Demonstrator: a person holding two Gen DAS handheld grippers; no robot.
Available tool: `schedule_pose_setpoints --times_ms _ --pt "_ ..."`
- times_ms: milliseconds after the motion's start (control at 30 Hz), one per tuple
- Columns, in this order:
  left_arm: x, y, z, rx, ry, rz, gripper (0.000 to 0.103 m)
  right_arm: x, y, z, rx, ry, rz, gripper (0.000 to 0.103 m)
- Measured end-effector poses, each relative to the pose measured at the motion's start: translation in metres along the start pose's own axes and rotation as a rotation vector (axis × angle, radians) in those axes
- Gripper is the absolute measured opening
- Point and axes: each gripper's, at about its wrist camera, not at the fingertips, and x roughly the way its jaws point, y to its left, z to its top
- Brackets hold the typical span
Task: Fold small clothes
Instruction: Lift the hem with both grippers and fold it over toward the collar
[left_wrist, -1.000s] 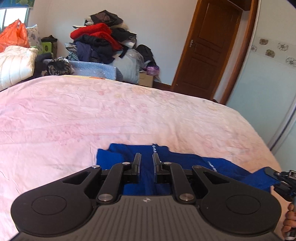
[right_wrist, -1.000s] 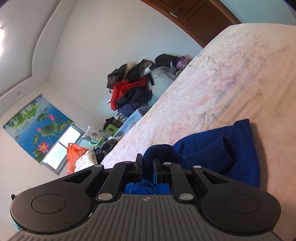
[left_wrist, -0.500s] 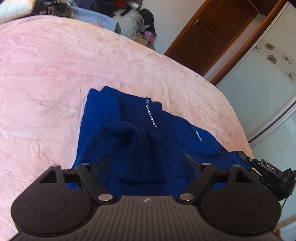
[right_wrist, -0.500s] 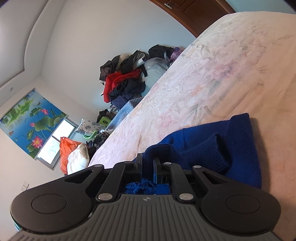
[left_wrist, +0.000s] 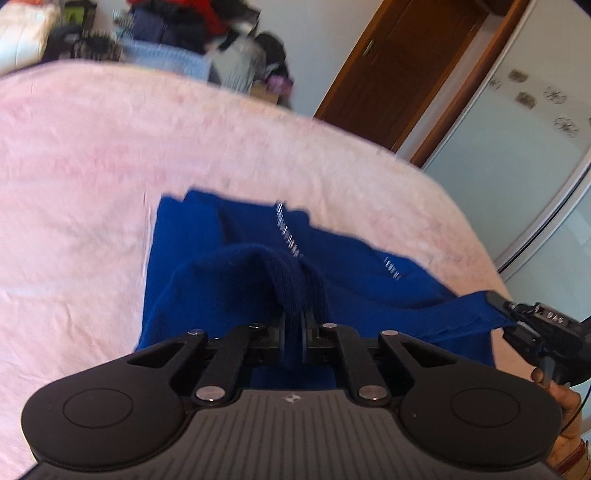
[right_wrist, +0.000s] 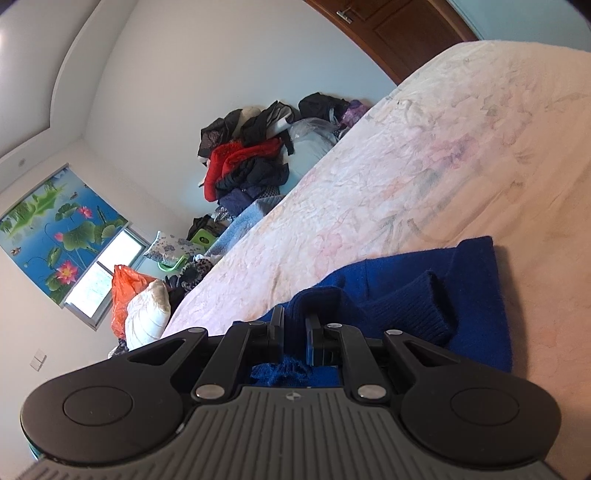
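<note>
Here we see the blue sweater (left_wrist: 229, 258) spread across the middle of the left wrist view, lying on the pink floral bed (left_wrist: 92, 166) that fills most of the frame. Our left tool (left_wrist: 293, 325), at lower centre, has just been closing, and its jaws now stand narrow, pinched on a raised ridge of the sweater's knit that runs up from between them. A short line of small sparkling studs (left_wrist: 286, 230) crosses the fabric just above that ridge. At the right edge of the same view the right tool (left_wrist: 517, 314) grips a stretched corner of the sweater, and part of a hand (left_wrist: 565, 398) shows below it at the lower right.

In the right wrist view the right tool (right_wrist: 294, 325) sits at lower centre, its jaws narrow and clamped on a bunched fold of the sweater (right_wrist: 476, 295), with frayed knit showing between the linkage arms. A ribbed cuff (right_wrist: 436, 306) lies to the right of the tool on top of the garment. A pile of clothes (right_wrist: 247, 162) sits beyond the bed at centre, a lotus window blind (right_wrist: 55, 229) at the left, and a wooden door (right_wrist: 391, 26) along the top edge.
</note>
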Motion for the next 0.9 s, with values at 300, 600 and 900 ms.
schedule_pose_setpoints --times_ms 300,600,900 --pt "0.008 -0.007 0.052 -0.018 -0.130 0.041 0.005 0.005 0.007 0.013 0.025 -0.047 0.037 0.015" --pt "0.068 0.007 0.086 -0.080 -0.171 0.169 0.004 0.041 -0.020 0.018 0.120 -0.046 -0.019 0.015" --pt "0.097 0.016 0.094 -0.048 -0.133 0.364 0.006 0.077 -0.039 0.017 0.169 0.005 -0.106 0.018"
